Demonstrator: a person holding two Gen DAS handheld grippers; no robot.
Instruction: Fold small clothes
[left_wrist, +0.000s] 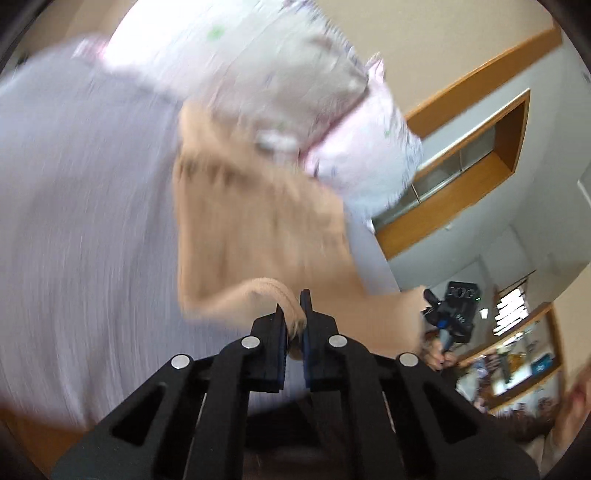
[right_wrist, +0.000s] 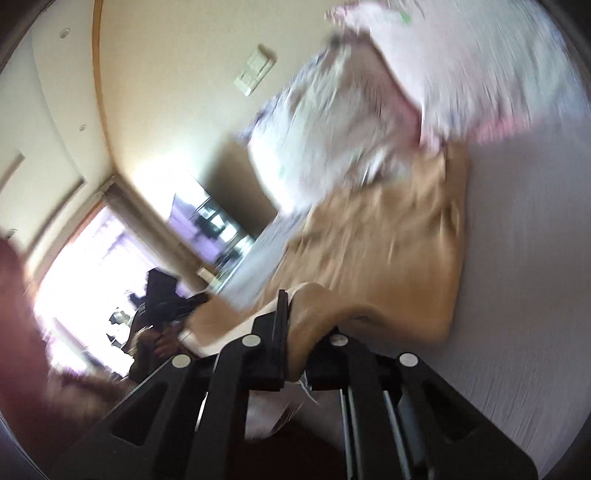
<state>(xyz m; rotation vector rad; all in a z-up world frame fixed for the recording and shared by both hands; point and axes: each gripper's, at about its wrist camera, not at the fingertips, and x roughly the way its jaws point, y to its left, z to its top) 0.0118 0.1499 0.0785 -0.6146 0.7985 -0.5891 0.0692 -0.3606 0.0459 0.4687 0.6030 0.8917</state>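
Observation:
A small tan ribbed garment (left_wrist: 258, 229) hangs stretched between both grippers over a white cloth-covered surface (left_wrist: 81, 206). My left gripper (left_wrist: 294, 306) is shut on one rolled edge of the tan garment. My right gripper (right_wrist: 295, 314) is shut on the other edge of the same garment (right_wrist: 388, 240); its right finger is hidden under the fabric. A pale pink and white printed garment (left_wrist: 295, 85) lies crumpled beyond the tan one and also shows in the right wrist view (right_wrist: 369, 122). Both views are motion-blurred.
The right gripper and the hand on it (left_wrist: 443, 317) show at the far corner of the tan garment. Wooden shelving (left_wrist: 480, 147) and a beige wall stand behind. A bright window (right_wrist: 92, 266) and a wall switch (right_wrist: 255, 75) show in the right wrist view.

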